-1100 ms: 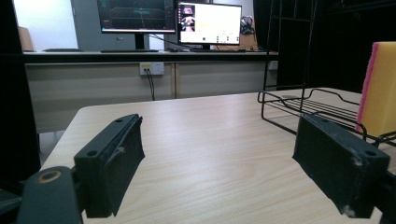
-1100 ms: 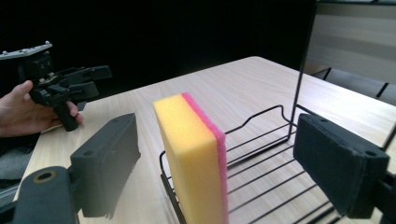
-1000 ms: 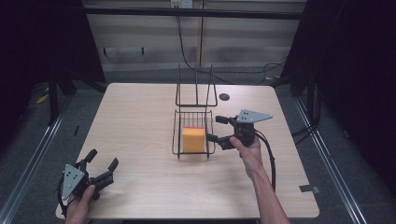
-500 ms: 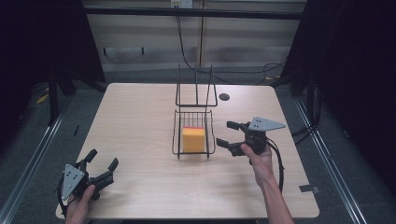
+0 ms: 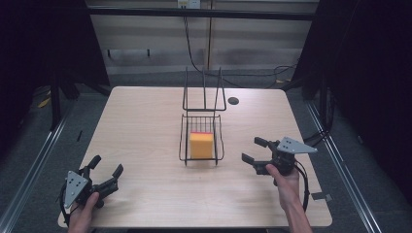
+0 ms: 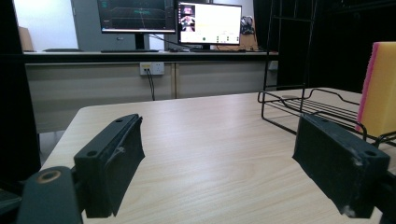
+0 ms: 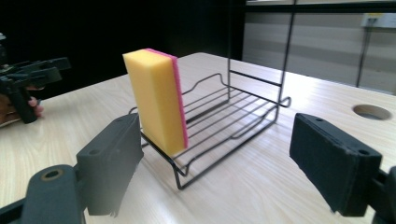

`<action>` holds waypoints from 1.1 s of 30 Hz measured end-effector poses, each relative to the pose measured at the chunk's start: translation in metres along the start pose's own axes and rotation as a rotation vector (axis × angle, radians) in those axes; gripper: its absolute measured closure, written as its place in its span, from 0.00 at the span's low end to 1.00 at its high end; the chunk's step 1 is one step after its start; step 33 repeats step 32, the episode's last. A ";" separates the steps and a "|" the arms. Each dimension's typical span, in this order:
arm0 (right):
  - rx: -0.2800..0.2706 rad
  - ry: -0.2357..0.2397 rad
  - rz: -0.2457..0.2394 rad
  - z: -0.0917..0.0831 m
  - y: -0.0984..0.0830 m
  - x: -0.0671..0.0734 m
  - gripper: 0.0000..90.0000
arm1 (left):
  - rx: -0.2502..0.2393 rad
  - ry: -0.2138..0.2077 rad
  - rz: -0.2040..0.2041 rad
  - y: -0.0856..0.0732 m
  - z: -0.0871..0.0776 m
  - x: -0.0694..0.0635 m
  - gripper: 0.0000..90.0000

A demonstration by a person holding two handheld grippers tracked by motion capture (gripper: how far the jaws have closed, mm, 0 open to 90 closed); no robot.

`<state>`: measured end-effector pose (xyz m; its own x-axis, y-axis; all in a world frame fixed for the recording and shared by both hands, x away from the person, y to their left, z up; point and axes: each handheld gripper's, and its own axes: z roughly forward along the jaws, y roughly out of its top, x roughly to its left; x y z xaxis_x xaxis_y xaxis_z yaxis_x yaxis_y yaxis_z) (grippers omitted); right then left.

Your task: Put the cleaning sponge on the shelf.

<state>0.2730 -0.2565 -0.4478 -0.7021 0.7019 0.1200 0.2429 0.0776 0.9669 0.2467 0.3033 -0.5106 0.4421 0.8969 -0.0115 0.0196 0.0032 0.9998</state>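
Sponge (image 5: pixel 201 145) first: a yellow block with a pink face, standing on edge at the near end of a black wire rack (image 5: pixel 202 124) in the middle of the wooden table (image 5: pixel 141 126). From the right gripper view the sponge (image 7: pixel 156 100) leans a little against the rack's front rail, its pink side turned toward the rack's tall back frame. To the rack's right, the right gripper (image 5: pixel 253 150) sits low over the table in the person's hand, its jaws spread wide, pointing toward the rack but well apart from it and holding nothing. Over at the near left corner, the left gripper (image 5: pixel 104 167) is held just above the tabletop, jaws likewise spread and empty. A round cable hole (image 5: pixel 233 101) sits in the table behind the rack. Two lit monitors (image 6: pixel 169 18) stand on a desk beyond the table in the left gripper view.
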 end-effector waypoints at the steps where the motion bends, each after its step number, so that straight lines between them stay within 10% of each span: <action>1: 0.000 0.000 0.000 0.000 0.000 0.000 0.18 | 0.000 0.000 0.000 0.000 0.000 0.000 0.17; 22: -0.034 -0.228 0.040 -0.048 -0.063 0.001 0.20 | 0.000 0.002 0.000 0.000 0.000 0.000 0.17; 33: -0.066 -0.261 0.024 -0.049 -0.073 0.003 0.21 | 0.000 0.002 0.001 0.000 0.000 0.000 0.17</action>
